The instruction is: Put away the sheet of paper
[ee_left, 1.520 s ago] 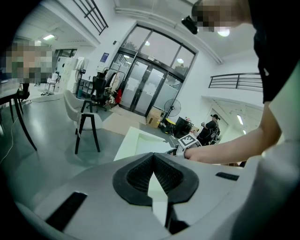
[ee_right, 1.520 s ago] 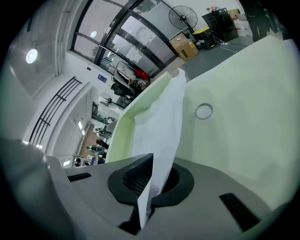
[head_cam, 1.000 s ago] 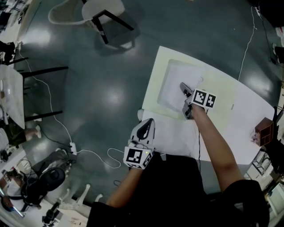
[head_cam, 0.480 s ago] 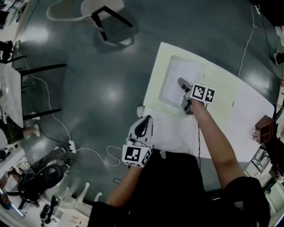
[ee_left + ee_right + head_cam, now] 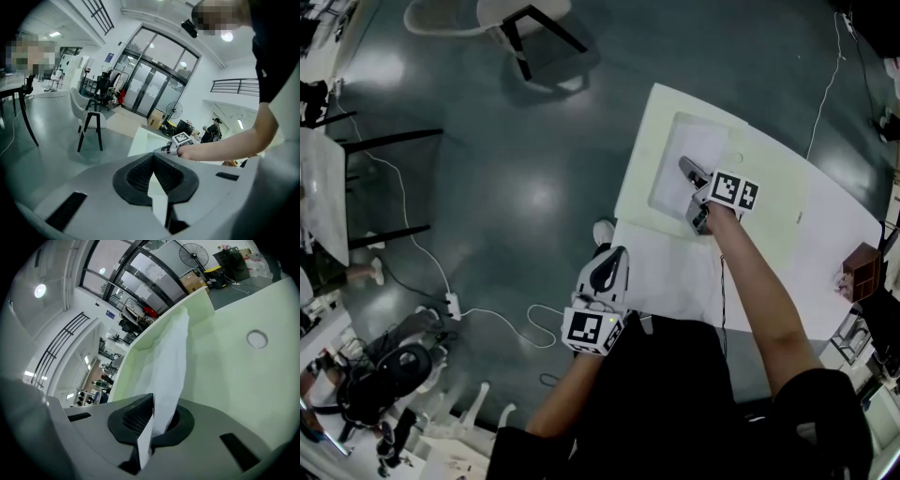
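Observation:
The white sheet of paper (image 5: 701,148) lies partly in the shallow recess of a pale green tray (image 5: 639,164) on the white table. My right gripper (image 5: 685,169) is over that recess, shut on the near edge of the sheet. In the right gripper view the paper (image 5: 173,357) rises out of the right gripper (image 5: 156,414) and drapes across the green tray (image 5: 234,376). My left gripper (image 5: 614,255) hangs at the table's left edge, close to my body, apart from the paper. Seen in its own view, the left gripper (image 5: 153,163) has its jaws together and holds nothing I can make out.
A small brown box (image 5: 860,275) stands at the table's right edge. A metal ring (image 5: 257,339) is set in the tray. A chair (image 5: 525,23) stands on the floor beyond the table, with cables (image 5: 492,321) and another table (image 5: 323,202) to the left.
The right gripper stays shut on the paper over the tray's recess, shifted only slightly. The left gripper has hardly moved. The head view has drifted a little.

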`<move>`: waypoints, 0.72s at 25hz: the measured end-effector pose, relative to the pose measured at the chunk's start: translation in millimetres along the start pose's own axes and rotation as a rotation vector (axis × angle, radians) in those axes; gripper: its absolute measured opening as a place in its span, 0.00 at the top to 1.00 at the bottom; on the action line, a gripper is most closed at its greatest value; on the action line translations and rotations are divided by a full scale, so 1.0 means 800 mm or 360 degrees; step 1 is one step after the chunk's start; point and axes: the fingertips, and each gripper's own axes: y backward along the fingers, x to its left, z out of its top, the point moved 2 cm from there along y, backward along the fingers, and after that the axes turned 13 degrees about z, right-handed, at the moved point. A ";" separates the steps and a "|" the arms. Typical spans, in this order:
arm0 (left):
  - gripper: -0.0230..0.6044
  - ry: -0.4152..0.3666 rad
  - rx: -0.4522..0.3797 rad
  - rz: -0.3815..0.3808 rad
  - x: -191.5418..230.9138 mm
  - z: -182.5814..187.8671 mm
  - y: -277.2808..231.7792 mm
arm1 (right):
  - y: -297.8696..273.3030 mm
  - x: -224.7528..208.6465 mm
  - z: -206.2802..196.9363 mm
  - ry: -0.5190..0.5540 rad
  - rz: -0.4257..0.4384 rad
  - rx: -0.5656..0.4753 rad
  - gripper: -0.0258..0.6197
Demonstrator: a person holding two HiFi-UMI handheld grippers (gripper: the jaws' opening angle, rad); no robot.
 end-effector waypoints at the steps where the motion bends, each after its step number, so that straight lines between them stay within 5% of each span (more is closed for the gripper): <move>1: 0.96 -0.0001 0.0006 -0.0003 0.003 -0.002 0.003 | -0.002 0.001 0.000 0.0003 0.0000 0.0001 0.96; 9: 0.96 0.0041 -0.0018 0.0005 0.019 0.015 0.032 | -0.007 0.012 0.008 -0.0027 0.0044 -0.0051 0.94; 14: 0.96 0.0003 -0.0072 -0.0061 0.033 0.043 0.046 | 0.012 0.010 0.016 -0.0053 -0.0049 -0.0118 0.65; 18: 0.96 -0.0008 -0.0100 -0.0125 0.048 0.053 0.049 | 0.067 0.000 0.031 -0.0038 -0.0218 -0.0219 0.60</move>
